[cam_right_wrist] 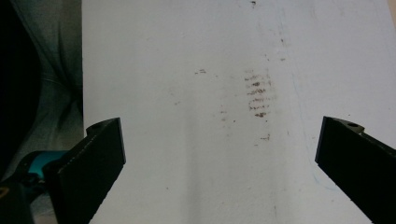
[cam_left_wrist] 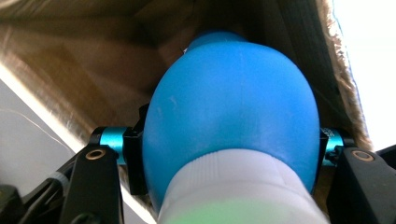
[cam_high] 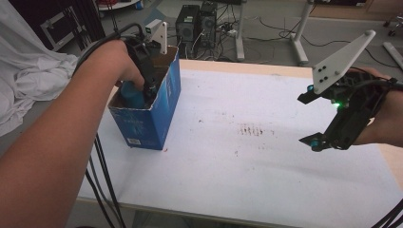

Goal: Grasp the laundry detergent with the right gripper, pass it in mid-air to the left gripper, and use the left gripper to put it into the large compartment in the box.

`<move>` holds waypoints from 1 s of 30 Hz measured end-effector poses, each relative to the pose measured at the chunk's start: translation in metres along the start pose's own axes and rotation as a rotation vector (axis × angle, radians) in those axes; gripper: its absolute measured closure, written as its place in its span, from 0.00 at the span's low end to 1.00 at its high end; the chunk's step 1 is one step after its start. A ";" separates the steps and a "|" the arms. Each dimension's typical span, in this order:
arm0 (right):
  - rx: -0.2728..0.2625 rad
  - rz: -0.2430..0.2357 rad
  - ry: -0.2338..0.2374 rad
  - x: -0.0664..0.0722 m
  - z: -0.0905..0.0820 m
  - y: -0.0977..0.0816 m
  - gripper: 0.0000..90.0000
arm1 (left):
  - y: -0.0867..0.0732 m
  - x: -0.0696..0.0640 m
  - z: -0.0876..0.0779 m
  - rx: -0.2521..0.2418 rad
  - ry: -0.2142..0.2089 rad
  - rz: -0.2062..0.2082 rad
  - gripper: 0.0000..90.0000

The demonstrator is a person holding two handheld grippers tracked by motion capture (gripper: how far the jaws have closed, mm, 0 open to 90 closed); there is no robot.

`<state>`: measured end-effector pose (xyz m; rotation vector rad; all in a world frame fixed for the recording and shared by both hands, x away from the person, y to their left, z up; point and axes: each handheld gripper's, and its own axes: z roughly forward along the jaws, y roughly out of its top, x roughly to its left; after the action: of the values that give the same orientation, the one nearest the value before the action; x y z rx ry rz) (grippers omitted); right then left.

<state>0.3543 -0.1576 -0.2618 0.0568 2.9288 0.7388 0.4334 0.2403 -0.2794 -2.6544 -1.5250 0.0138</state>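
Clearly we have a blue rubber bulb [cam_left_wrist: 233, 107] with a white collar [cam_left_wrist: 233, 186] at its base, something like an air-blower, clamped across its widest part by the left gripper [cam_left_wrist: 224, 147], whose jaws press on both flanks. From the high view the left gripper [cam_high: 142, 78] reaches down into an open blue cardboard box [cam_high: 161, 111] at the table's left side, so the bulb sits inside the box, just below its rim, with brown inner walls close around it.

We judge the bulb light, soft and springy: it will give under pressure and could squirt out if squeezed near its rounded end. The smooth skin looks a little slippery. The broad middle, where we hold it now, seems the safest place; the stiffer white collar would be a second choice.

Our right gripper [cam_high: 328, 135] hangs over the table's right side with its jaws spread wide and nothing between them.

The white tabletop [cam_high: 247, 166] is flat and matte, with a patch of brownish smudges [cam_high: 249, 129] near the middle. Beyond it stand computer towers [cam_high: 195, 23] among cables on the floor, and a white cloth [cam_high: 28, 66] is heaped to the left.
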 end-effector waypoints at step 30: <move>0.009 0.001 0.008 -0.002 0.007 0.002 0.01 | 0.000 0.003 0.003 -0.014 -0.025 0.126 0.35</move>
<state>0.3576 -0.1523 -0.2665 0.0568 2.9405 0.7278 0.4353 0.2432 -0.2825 -2.7668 -1.3668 0.0451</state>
